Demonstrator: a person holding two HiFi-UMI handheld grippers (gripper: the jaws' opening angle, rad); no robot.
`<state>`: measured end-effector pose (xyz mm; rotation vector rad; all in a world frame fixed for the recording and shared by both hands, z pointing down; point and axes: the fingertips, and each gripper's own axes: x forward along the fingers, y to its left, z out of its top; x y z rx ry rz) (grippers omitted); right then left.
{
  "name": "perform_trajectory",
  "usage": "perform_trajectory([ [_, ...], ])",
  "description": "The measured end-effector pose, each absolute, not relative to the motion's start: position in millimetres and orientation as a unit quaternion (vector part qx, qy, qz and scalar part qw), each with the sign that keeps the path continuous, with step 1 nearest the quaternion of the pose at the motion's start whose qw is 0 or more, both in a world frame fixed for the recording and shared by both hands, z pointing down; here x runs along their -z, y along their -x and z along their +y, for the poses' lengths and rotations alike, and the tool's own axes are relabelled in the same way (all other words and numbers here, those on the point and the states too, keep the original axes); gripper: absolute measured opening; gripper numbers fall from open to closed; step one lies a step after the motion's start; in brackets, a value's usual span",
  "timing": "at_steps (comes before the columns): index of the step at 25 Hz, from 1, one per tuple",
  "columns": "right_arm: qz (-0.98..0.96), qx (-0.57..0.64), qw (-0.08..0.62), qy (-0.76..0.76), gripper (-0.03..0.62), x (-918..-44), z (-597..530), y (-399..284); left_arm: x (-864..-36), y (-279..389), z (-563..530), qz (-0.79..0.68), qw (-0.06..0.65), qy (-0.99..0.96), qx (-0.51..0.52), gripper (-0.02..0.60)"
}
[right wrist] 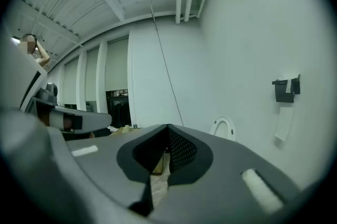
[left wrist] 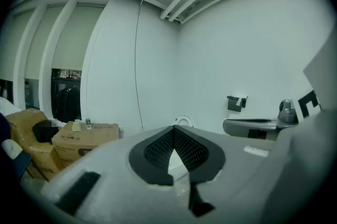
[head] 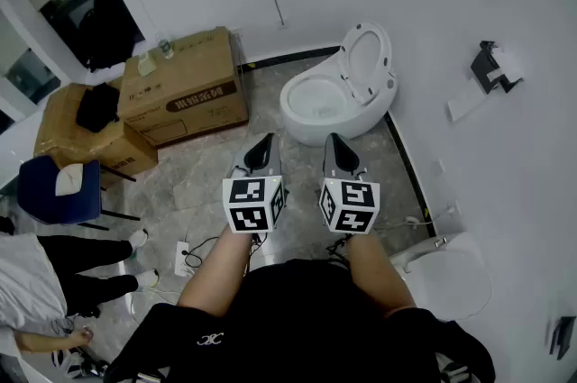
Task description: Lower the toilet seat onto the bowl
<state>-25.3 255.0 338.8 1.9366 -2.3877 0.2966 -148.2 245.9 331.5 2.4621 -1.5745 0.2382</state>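
- Where the grey floor meets the white wall, upper centre-right of the head view, the toilet seat (head: 368, 55) stands raised: a white oval ring, glossy, tilted back above the bowl (head: 314, 131) and not resting on it.
- Bowl: white, rounded, egg-shaped in plan, smooth glazed finish; open, rim bare.
- Left gripper (head: 263, 141): jaws closed tip to tip, nothing between them; short of the bowl, touching nothing.
- Right gripper (head: 336, 141): jaws likewise brought together, empty; just beside the left one, apart from the toilet.
- Jaw build: grey matte shells, black pads with a fine dotted mesh texture, tapering to a point.
- Marker cubes: black-and-white square patterns, one behind each pair of jaws.
- Floor (head: 194, 192): grey marbled tile.
- Cardboard boxes (head: 185, 88): brown, upper left.
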Motion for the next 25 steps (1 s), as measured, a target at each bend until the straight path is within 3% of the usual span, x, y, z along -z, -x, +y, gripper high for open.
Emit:
perform_trajectory([
  [25,-0.774,-0.107,0.037,-0.623,0.009,-356,235,-53,-352,62,234,-0.508,0.126,-0.847,-0.095,0.009],
])
